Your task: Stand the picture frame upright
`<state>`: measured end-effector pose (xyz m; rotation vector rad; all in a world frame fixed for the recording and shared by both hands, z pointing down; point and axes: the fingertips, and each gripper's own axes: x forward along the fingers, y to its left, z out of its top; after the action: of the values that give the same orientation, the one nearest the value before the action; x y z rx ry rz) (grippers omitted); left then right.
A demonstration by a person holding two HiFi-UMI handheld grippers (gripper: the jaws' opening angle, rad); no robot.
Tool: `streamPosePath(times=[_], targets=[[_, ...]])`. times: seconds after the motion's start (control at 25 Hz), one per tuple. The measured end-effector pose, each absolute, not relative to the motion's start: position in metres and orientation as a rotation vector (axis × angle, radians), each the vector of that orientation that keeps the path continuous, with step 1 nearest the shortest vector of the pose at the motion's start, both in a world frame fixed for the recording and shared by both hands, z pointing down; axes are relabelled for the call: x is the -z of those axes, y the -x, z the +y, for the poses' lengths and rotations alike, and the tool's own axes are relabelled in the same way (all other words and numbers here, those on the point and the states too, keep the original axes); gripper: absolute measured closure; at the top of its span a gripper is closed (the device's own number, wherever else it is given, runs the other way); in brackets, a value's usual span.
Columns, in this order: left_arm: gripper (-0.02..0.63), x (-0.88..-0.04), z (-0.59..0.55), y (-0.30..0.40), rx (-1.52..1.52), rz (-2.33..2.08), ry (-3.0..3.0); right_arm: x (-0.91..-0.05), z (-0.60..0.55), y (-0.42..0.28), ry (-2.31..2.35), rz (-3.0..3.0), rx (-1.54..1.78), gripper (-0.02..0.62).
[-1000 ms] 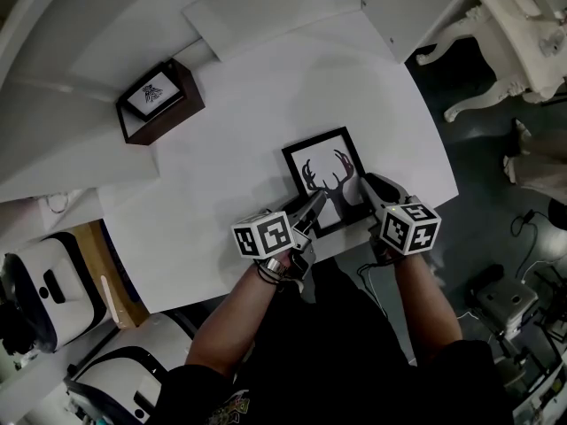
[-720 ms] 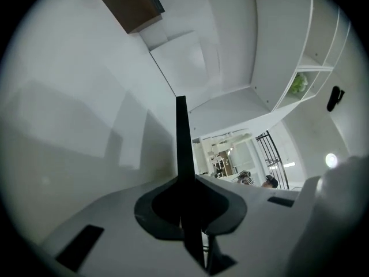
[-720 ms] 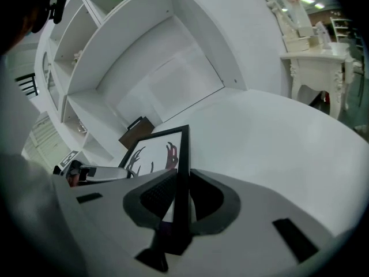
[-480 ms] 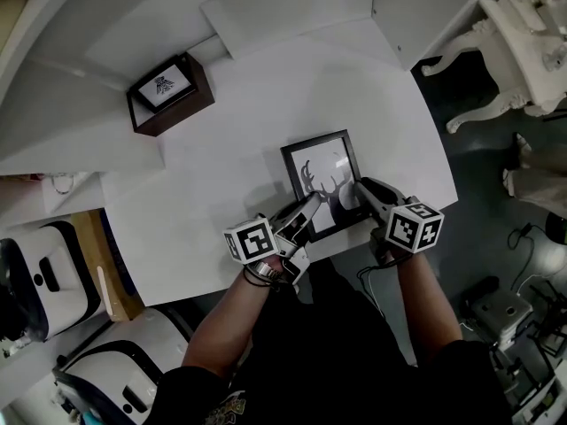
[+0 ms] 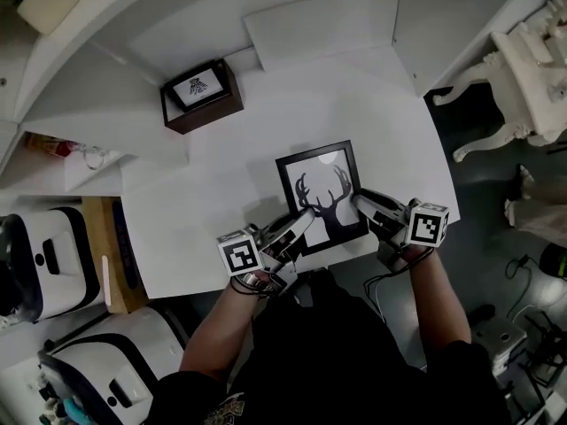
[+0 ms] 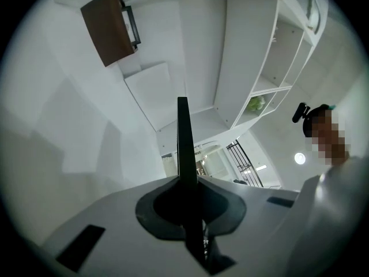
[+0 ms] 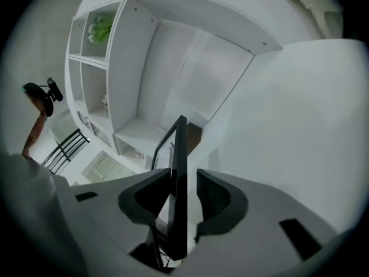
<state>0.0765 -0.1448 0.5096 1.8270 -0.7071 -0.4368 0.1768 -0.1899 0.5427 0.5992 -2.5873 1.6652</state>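
Observation:
A black picture frame (image 5: 321, 193) with a deer-antler print is over the white table (image 5: 221, 193), its near edge raised off the top. My left gripper (image 5: 301, 223) has just been closing and is shut on the frame's near left edge. In the left gripper view that edge (image 6: 183, 143) runs thin and dark between the pressed pads of the gripper (image 6: 187, 203). My right gripper (image 5: 359, 202) is at the near right edge. Its jaws have just been opening, and in the right gripper view the frame (image 7: 180, 172) stands between them (image 7: 183, 198) with a gap on the right side.
A brown box frame (image 5: 202, 94) with a small picture stands at the table's far left, also in the left gripper view (image 6: 109, 25). White shelving (image 7: 104, 68) rises behind the table. White carved furniture (image 5: 532, 69) is on the right, white machines (image 5: 35, 264) on the left.
The left jaws closed on the frame's edge. Both grippers rose and lifted the frame's near edge, so its face tips more toward the head camera. The right jaws spread apart.

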Motion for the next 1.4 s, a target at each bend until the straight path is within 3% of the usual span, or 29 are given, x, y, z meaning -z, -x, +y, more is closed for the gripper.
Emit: streamPosePath(times=[0.32, 0.52, 1.0, 1.2, 1.4], targets=[[0.575, -0.474, -0.122, -0.039, 0.46, -0.709, -1.927, -0.502, -0.17, -0.124, -0.169, -2.645, -1.582, 0.469], [0.575, -0.459, -0.112, -0.028, 0.426, -0.753, -1.974, -0.486, -0.161, -0.107, -0.023, -2.635, -1.491, 0.512], [0.546, -0.454, -0.077, 0.028, 0.015, -0.99, -2.178, -0.464, -0.13, -0.039, 0.231, -2.653, -0.902, 0.525], [0.54, -0.449, -0.062, 0.049, -0.276, -1.137, -2.273, -0.466, -0.114, -0.016, 0.317, -2.645, -0.798, 0.526], [0.521, -0.448, -0.049, 0.07, -0.359, -1.244, -2.257, -0.459, -0.102, 0.007, 0.363, -2.661, -0.723, 0.528]])
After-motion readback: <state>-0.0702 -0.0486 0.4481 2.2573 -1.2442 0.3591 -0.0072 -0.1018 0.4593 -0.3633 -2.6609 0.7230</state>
